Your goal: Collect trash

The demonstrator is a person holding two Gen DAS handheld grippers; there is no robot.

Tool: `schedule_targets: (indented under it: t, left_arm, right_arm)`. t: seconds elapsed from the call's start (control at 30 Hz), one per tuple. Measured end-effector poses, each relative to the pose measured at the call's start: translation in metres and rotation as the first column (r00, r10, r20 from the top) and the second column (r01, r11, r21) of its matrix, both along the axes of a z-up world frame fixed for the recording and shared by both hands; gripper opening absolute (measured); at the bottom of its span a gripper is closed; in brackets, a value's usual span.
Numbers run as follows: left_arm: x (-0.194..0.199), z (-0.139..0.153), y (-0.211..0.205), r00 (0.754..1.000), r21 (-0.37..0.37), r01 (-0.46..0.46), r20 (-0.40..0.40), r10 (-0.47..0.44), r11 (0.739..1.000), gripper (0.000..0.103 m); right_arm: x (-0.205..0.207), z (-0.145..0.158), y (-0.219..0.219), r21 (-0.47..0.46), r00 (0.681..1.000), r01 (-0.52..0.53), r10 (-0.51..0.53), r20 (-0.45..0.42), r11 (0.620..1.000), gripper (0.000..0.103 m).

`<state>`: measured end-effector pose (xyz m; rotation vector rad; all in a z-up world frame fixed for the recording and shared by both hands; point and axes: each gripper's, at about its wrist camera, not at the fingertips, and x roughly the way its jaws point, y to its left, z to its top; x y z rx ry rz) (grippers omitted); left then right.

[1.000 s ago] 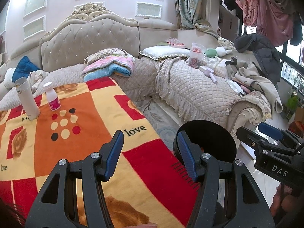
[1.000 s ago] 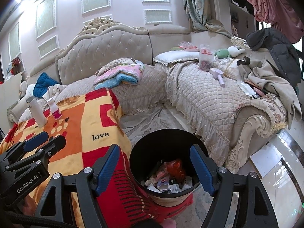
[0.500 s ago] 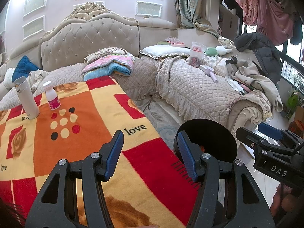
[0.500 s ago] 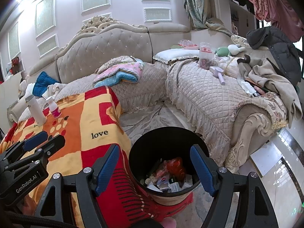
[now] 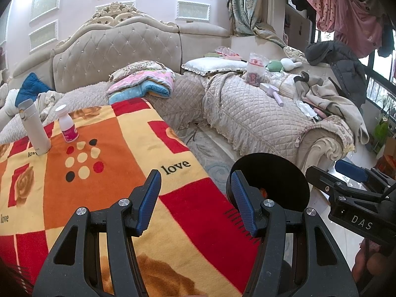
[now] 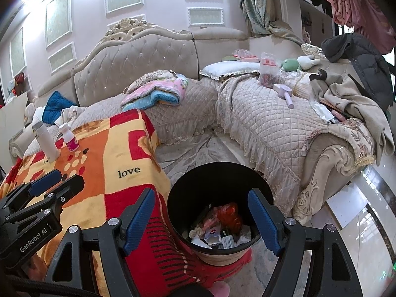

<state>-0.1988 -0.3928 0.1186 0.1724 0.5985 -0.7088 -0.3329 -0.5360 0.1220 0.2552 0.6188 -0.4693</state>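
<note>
Both claws gape empty: our right claw (image 6: pixel 200 220) hangs over the round black trash bin (image 6: pixel 198 185), our left claw (image 5: pixel 195 198) over the red-and-orange patchwork blanket (image 5: pixel 111 153). We see wrappers (image 6: pixel 220 232) piled in the bin.

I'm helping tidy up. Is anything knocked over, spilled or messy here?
Nothing is spilled. The white flask and the small bottle stand upright on the blanket, and the trash sits inside the black bin. Only the sofa looks messy, with clothes heaped on its right end.
</note>
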Motion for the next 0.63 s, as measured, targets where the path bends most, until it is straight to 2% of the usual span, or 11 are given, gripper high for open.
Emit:
schedule_targets:
  t: [0.4, 0.63]
  left_arm:
    - [0.001, -0.003, 0.0, 1.0, -0.002, 0.001, -0.008, -0.001, 1.0, 0.058]
    - [0.012, -0.008, 0.019, 1.0, -0.003, -0.019, -0.018, 0.019, 1.0, 0.058]
  right_arm:
    - [0.002, -0.004, 0.0, 0.002, 1.0, -0.004, 0.004, -0.018, 1.0, 0.076]
    - [0.016, -0.005, 0.012, -0.003, 0.999, -0.03, 0.03, -0.042, 1.0, 0.077]
